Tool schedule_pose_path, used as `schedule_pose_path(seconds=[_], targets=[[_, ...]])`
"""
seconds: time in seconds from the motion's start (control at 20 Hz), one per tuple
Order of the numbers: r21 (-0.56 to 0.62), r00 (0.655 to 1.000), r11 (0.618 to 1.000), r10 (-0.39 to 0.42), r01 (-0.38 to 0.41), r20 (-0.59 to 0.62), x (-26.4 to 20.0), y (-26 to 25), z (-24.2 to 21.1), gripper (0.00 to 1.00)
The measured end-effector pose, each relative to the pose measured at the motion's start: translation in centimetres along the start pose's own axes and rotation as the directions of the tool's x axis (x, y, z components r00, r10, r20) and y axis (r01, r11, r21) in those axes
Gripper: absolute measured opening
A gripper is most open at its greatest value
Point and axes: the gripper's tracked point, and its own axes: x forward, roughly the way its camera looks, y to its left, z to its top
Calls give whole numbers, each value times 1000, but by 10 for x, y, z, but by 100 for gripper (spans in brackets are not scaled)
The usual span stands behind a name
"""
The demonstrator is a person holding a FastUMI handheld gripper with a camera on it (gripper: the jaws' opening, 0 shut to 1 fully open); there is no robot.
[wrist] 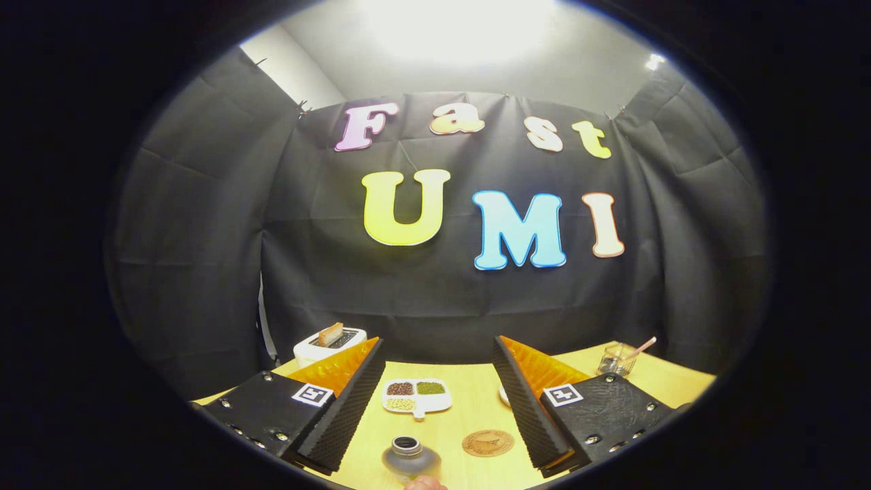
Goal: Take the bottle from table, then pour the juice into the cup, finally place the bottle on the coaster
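Fingertip, a person's, pokes in nearest of all, right beside the bottle. The bottle stands upright on the yellow table, cap off (dark round mouth showing), between the fingers of the gripper, which are spread wide and grip nothing. Just beside the bottle sits the round coaster, flat and bare. Further on, between the fingers, lies a white divided dish with three small heaps. Beyond one finger there's a white toaster with a slice up; beyond the other, a clear glass cup with a stick in it.
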Motion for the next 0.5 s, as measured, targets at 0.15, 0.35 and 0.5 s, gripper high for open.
schedule_pose_path(seconds=[0.15,0.35,0.5], targets=[[27,1000,1000,5,-5,-12,-3,7,-26,97],[-32,999,999,-33,32,-27,-5,6,-60,97],[-46,998,999,-21,18,-59,-1,13,-88,97]])
